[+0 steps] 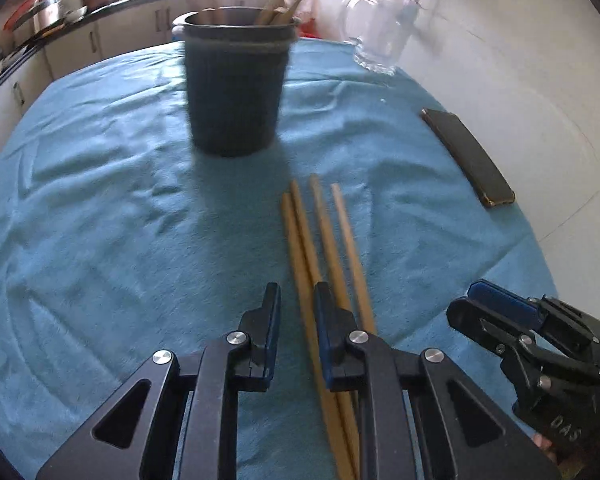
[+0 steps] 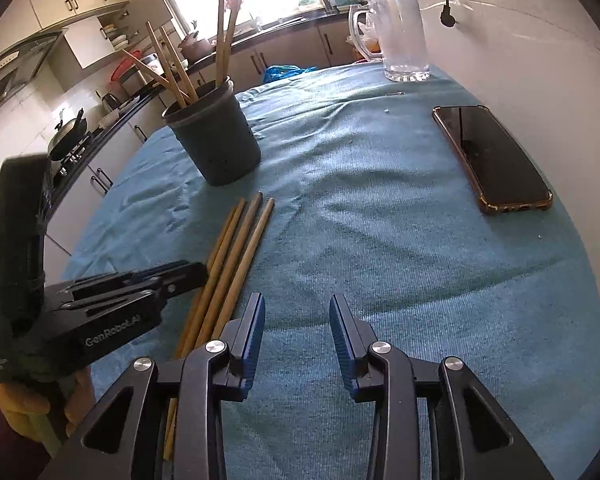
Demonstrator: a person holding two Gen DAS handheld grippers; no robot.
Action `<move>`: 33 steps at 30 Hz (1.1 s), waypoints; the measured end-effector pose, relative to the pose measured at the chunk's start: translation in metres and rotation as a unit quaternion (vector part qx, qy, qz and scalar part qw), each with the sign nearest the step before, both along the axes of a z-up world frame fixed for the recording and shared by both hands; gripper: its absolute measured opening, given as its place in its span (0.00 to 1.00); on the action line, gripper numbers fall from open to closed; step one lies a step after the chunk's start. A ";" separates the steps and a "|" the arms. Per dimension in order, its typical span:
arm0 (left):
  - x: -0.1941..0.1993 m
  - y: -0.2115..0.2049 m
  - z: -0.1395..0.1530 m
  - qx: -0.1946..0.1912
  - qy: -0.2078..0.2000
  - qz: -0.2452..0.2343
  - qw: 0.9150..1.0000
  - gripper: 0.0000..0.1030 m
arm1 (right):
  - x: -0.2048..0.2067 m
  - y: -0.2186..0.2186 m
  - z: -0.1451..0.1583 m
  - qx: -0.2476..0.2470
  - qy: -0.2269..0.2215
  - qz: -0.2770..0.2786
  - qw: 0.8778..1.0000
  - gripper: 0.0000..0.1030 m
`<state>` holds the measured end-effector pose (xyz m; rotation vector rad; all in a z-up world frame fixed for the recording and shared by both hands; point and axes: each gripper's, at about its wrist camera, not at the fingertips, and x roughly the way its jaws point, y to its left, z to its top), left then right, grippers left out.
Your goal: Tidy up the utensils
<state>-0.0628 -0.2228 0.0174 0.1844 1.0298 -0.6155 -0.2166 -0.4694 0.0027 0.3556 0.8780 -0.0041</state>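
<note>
Several wooden chopsticks [image 1: 324, 240] lie side by side on the blue towel [image 1: 100, 200], also in the right wrist view [image 2: 236, 256]. A dark round holder [image 1: 234, 84] behind them holds more chopsticks [image 2: 172, 68]. My left gripper [image 1: 296, 312] is open and hovers low, its jaws standing on either side of the leftmost chopsticks. It shows from the side in the right wrist view [image 2: 172, 276]. My right gripper [image 2: 296, 320] is open and empty over bare towel to the right of the chopsticks. It also shows in the left wrist view [image 1: 500, 312].
A black phone [image 2: 492, 156] in a gold case lies on the towel at right. A clear glass mug [image 2: 400, 36] stands at the back right. A white wall runs along the right. Kitchen counters and cabinets lie beyond the table.
</note>
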 end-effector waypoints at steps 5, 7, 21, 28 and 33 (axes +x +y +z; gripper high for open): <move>0.005 -0.007 -0.004 0.012 -0.004 -0.007 1.000 0.14 | 0.001 -0.001 0.002 -0.006 0.004 -0.001 1.000 0.35; 0.005 -0.001 -0.004 0.008 0.001 -0.004 1.000 0.14 | 0.003 0.000 0.005 -0.008 0.007 0.003 1.000 0.35; 0.008 0.061 -0.005 -0.030 0.022 0.023 0.999 0.18 | 0.051 0.038 -0.010 -0.056 0.053 0.039 0.996 0.35; 0.002 0.055 0.000 -0.066 0.027 0.004 0.997 0.18 | 0.057 0.032 -0.006 -0.099 0.088 0.024 0.991 0.32; 0.003 0.047 -0.007 -0.041 0.023 -0.003 0.999 0.19 | 0.053 0.027 0.005 -0.041 0.066 0.034 0.996 0.33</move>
